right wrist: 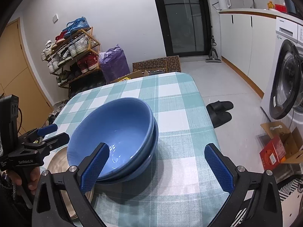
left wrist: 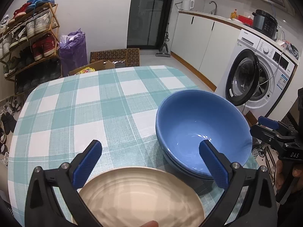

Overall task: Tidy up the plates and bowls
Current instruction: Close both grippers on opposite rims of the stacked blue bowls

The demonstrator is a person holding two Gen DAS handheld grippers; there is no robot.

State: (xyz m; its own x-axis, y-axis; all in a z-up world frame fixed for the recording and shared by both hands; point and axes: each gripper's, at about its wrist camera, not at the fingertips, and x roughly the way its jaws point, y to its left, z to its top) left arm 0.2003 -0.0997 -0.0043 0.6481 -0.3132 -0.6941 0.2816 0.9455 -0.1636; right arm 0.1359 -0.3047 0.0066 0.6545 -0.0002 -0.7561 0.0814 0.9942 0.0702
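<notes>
Black left tongs lettered "GenRobot.AI", right tongs lettered "DAS"

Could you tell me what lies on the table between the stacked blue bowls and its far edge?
Nothing: beyond the blue bowls only bare checked tablecloth runs to the far edge, in both wrist views.

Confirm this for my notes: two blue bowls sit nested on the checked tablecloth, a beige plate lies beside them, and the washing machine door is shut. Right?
Not quite. The washing machine door stands open, as the left wrist view shows. The rest holds: the blue bowls sit nested on the checked tablecloth, with the beige plate beside them.
</notes>
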